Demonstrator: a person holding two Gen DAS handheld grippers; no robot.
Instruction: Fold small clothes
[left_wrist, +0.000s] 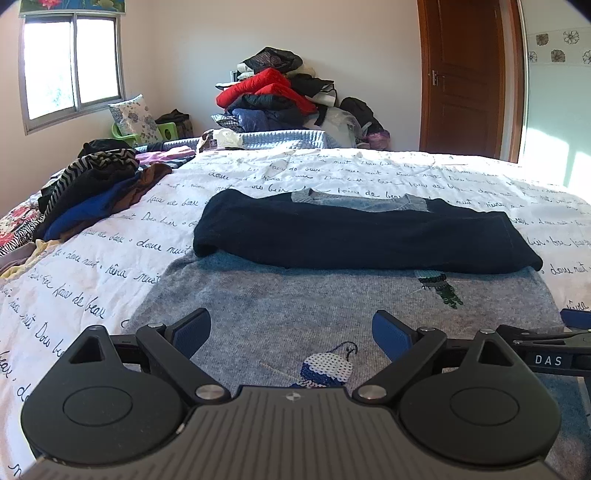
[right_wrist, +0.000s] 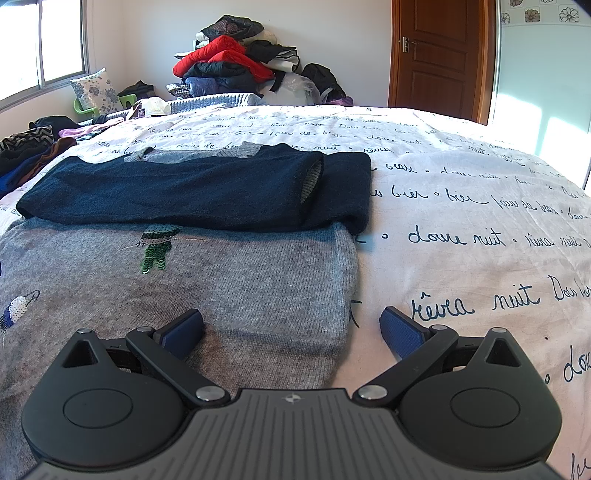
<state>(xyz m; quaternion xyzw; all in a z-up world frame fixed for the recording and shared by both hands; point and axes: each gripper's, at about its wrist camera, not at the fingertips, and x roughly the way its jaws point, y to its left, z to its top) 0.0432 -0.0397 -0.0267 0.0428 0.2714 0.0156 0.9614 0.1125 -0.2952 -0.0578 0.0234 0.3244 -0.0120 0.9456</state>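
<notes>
Grey knit sweater (left_wrist: 258, 310), navy sleeves (left_wrist: 354, 236) crossed inward for folding, lies on bed; both tools (left_wrist: 291, 332) (right_wrist: 291, 328) apart, empty.

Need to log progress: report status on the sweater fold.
Left gripper open, right gripper open, nothing held. Grey sweater flat, navy sleeves folded across. Nothing in the way.

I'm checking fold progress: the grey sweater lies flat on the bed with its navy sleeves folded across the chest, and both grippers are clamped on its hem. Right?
Not quite. The grey sweater does lie flat on the bed with navy sleeves folded across, but both wrist views show the left gripper and right gripper open, holding nothing.
</notes>
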